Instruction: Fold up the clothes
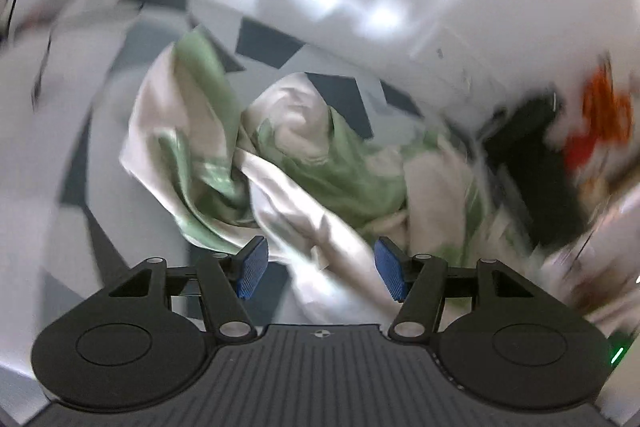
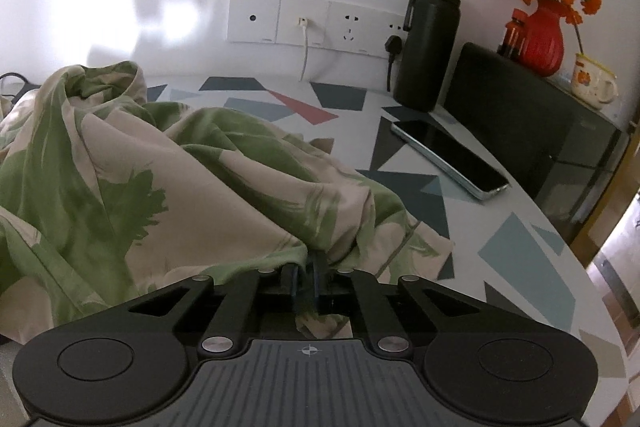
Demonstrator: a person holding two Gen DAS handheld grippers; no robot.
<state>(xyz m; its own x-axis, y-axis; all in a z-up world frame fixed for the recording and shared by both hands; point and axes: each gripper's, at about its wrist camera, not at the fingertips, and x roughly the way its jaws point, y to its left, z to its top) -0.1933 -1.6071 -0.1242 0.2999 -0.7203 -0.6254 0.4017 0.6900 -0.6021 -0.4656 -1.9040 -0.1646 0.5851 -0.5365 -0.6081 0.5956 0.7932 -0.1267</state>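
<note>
A crumpled garment (image 2: 168, 179), beige with green leaf prints, lies in a heap on the patterned table (image 2: 532, 267). My right gripper (image 2: 307, 279) is shut on a bunched edge of this garment at the heap's near right side. The left wrist view is blurred by motion. There the same garment (image 1: 304, 163) hangs or lies in folds just ahead of my left gripper (image 1: 320, 267), which is open, its blue pads (image 1: 253, 267) wide apart. A beige fold runs down between the pads without being pinched.
A phone (image 2: 448, 159) lies on the table right of the garment. Behind it stand a black bottle (image 2: 430, 43), a dark box (image 2: 532, 127), a red vase of orange flowers (image 2: 542, 39) and a mug (image 2: 592, 83). Wall sockets with cables (image 2: 308, 23) line the back. The table edge curves at right.
</note>
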